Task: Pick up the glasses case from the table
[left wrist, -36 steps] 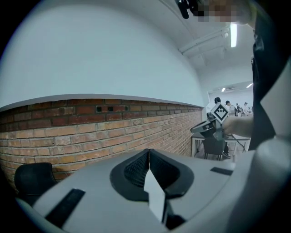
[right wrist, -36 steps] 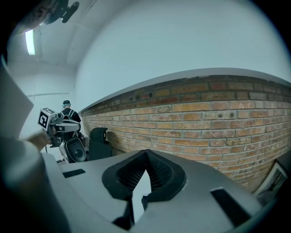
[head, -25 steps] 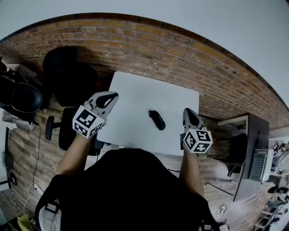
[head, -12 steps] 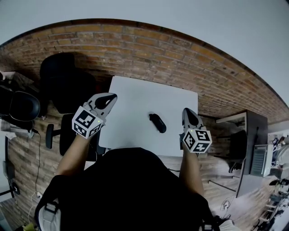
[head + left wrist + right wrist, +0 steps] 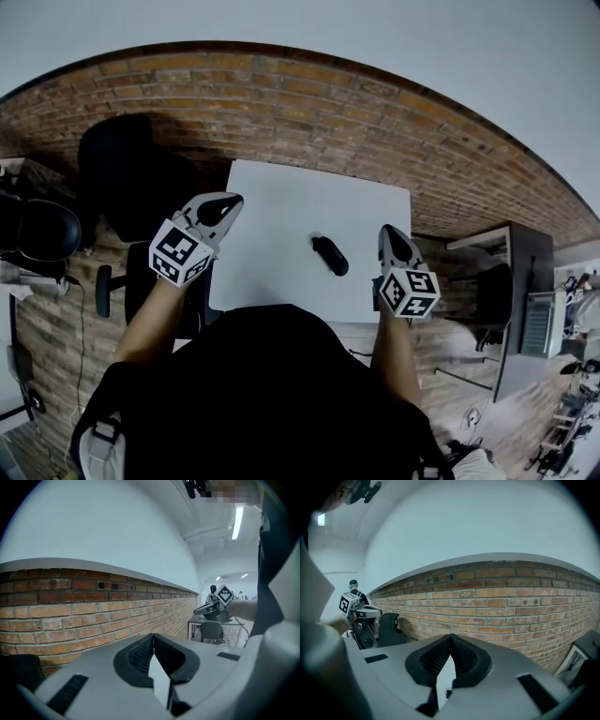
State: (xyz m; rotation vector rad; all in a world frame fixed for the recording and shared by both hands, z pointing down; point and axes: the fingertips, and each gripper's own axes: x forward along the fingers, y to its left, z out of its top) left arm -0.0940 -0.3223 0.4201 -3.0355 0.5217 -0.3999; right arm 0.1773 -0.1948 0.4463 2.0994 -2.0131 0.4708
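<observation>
The dark glasses case (image 5: 329,255) lies on the white table (image 5: 281,202), a little right of the middle. It is between the two grippers and apart from both. The left gripper (image 5: 223,203) is over the table's left edge and the right gripper (image 5: 393,240) at its right edge. Both have their jaws pressed together and hold nothing. A brick wall (image 5: 309,103) stands behind the table, with a black chair (image 5: 131,178) at the left and a dark cabinet (image 5: 521,281) at the right.

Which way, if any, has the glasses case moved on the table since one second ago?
No. The glasses case lies at the same spot on the white table, right of its middle; only the view shifted.
</observation>
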